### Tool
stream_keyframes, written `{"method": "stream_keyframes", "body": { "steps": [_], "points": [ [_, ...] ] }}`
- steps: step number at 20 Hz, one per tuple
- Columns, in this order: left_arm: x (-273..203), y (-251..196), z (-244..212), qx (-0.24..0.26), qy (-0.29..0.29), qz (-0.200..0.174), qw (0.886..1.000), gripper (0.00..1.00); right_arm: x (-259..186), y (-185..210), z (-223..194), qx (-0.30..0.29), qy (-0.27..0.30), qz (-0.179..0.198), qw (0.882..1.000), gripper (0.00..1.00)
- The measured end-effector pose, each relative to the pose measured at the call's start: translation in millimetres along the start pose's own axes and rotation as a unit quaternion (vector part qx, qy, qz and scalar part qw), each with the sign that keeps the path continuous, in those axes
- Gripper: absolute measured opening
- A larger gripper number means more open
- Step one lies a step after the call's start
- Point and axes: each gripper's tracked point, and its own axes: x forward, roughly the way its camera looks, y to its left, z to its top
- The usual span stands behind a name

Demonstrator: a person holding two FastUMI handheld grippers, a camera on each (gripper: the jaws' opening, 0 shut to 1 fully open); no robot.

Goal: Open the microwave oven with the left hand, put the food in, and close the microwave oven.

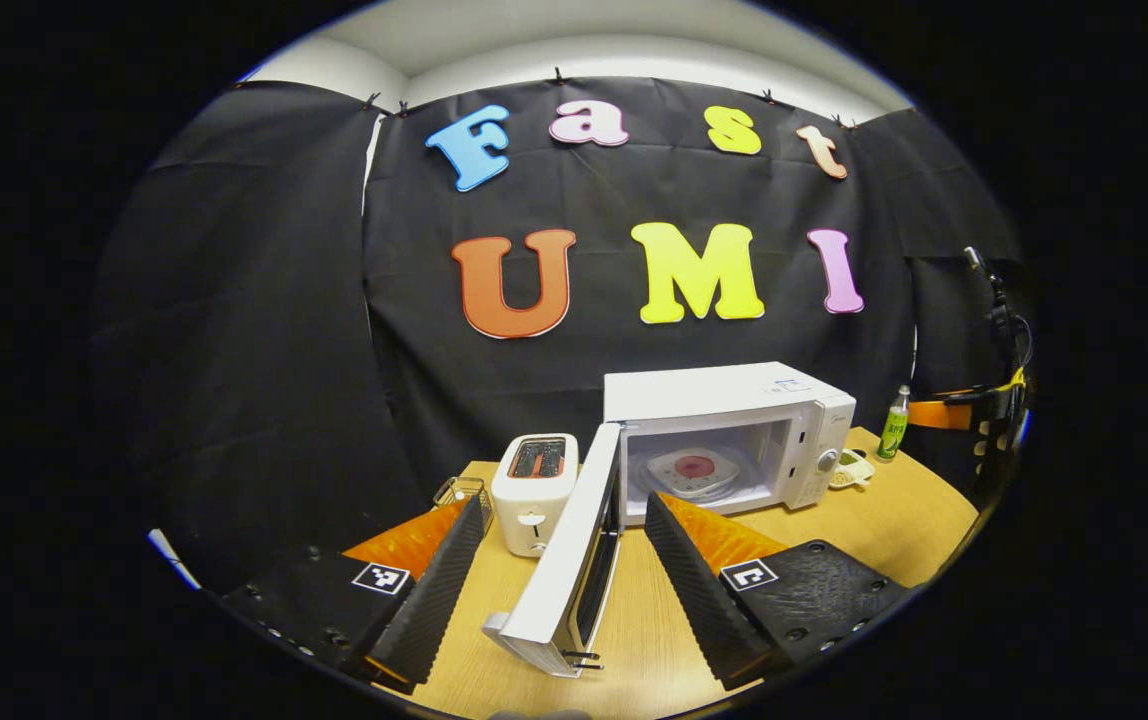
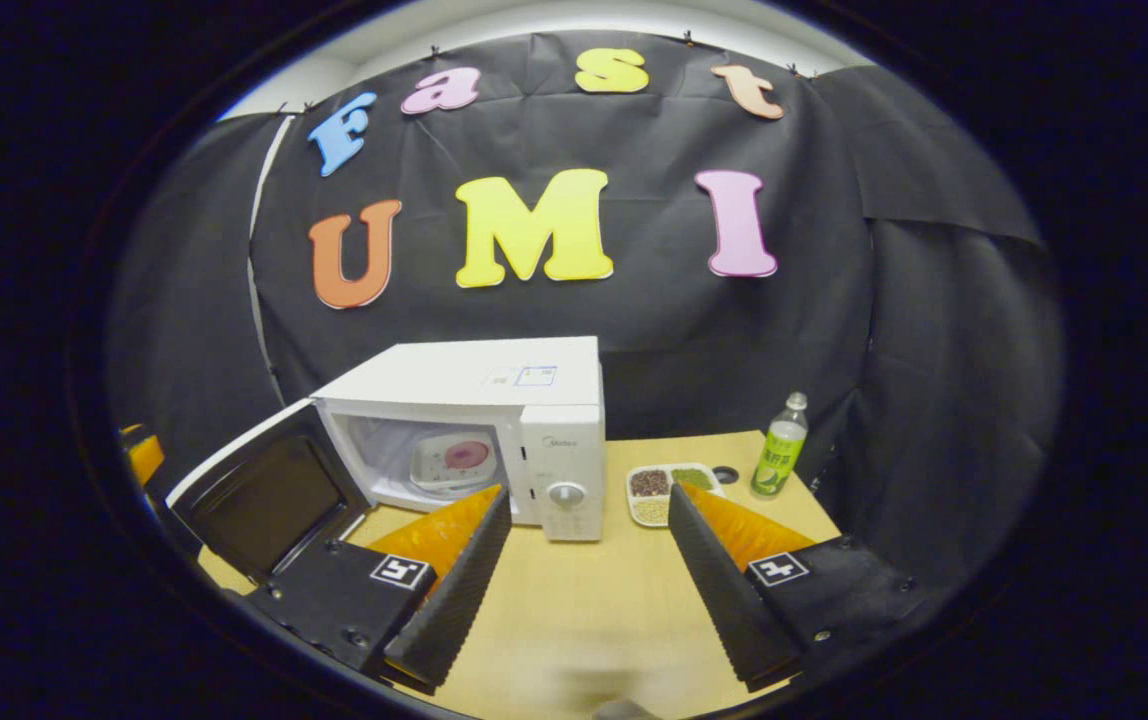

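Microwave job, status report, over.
Left tongs open, straddling the swung-open white microwave door. Right tongs open, empty. White plate of food inside white microwave oven. Nothing blocking.

Right claw (image 2: pixel 574 560) spread open above table (image 2: pixel 584 610), holding nothing. Beyond it, microwave (image 2: pixel 494 420) with door (image 2: pixel 264 490) swung wide, plate (image 2: pixel 459 462) inside. Right of microwave, tray (image 2: pixel 669 490) and upright bottle (image 2: pixel 779 445).

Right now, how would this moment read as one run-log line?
microwave door: open | plate of food: inside microwave | left claw: open, straddling door edge | right claw: open, empty
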Motion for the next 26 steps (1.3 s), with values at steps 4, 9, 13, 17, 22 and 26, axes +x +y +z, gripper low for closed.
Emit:
{"method": "stream_keyframes", "body": {
  "steps": [4, 9, 13, 17, 22, 26],
  "points": [
    [-2.0, 25.2, -7.6, -0.023, 0.0, 0.016, 1.0, 0.72, -36.2, -25.5, 13.6, 0.025, -0.011, -0.025, 0.999, 0.92],
    [2.3, 47.7, -26.0, -0.026, 0.007, 0.009, 1.0, 0.4, -48.4, -37.9, 17.6, 0.04, -0.007, -0.039, 0.998, 0.92],
    [7.1, 67.5, -47.7, -0.018, 0.011, 0.022, 1.0, 0.01, -54.8, -32.1, 19.6, 0.036, 0.0, -0.042, 0.998, 1.0],
    [11.1, 76.4, -66.4, -0.005, 0.013, 0.019, 1.0, 0.1, -58.2, -19.2, 9.0, 0.059, 0.02, -0.034, 0.997, 0.92],
    [28.1, 89.3, -107.9, -0.008, 0.046, 0.023, 0.999, 0.0, -61.0, -18.9, 0.3, 0.07, 0.037, -0.037, 0.996, 0.92],
    [30.7, 83.9, -130.2, -0.025, 0.059, 0.023, 0.998, 0.0, -65.2, -25.2, 0.3, 0.068, 0.04, -0.041, 0.996, 0.92]
  ]
}}
